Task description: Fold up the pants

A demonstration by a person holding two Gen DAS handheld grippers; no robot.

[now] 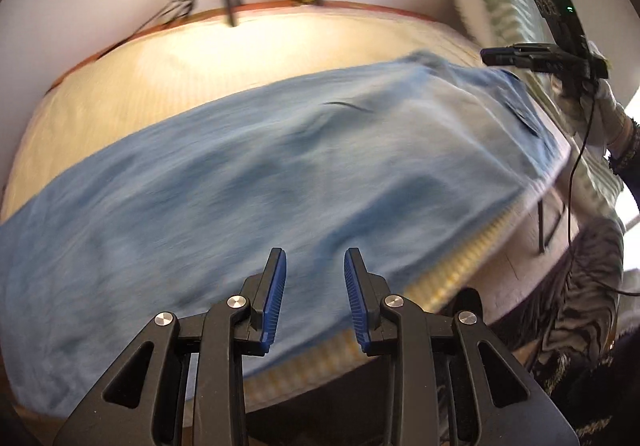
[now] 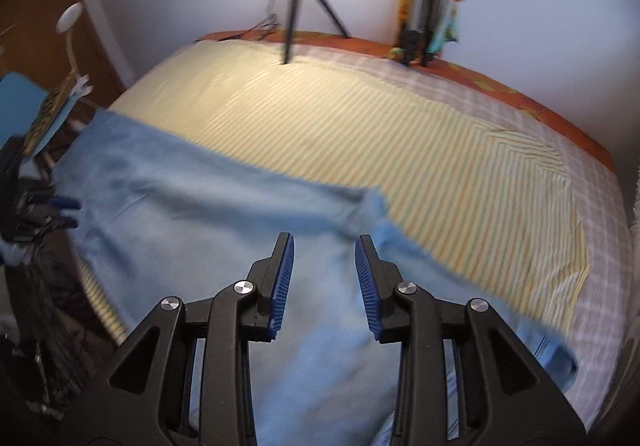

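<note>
I see both my left gripper (image 1: 315, 260) and right gripper (image 2: 325, 246) with jaws wide over blue pants (image 1: 248, 174) on the striped bed (image 2: 360, 118); no legible writing.

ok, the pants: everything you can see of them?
The pants are light blue, soft-looking fabric, motion-blurred. They lie spread lengthwise along the bed's near edge on the yellow striped sheet, one end slightly overhanging. Both tongs, left and right, sit open above them, gripping nothing.
</note>
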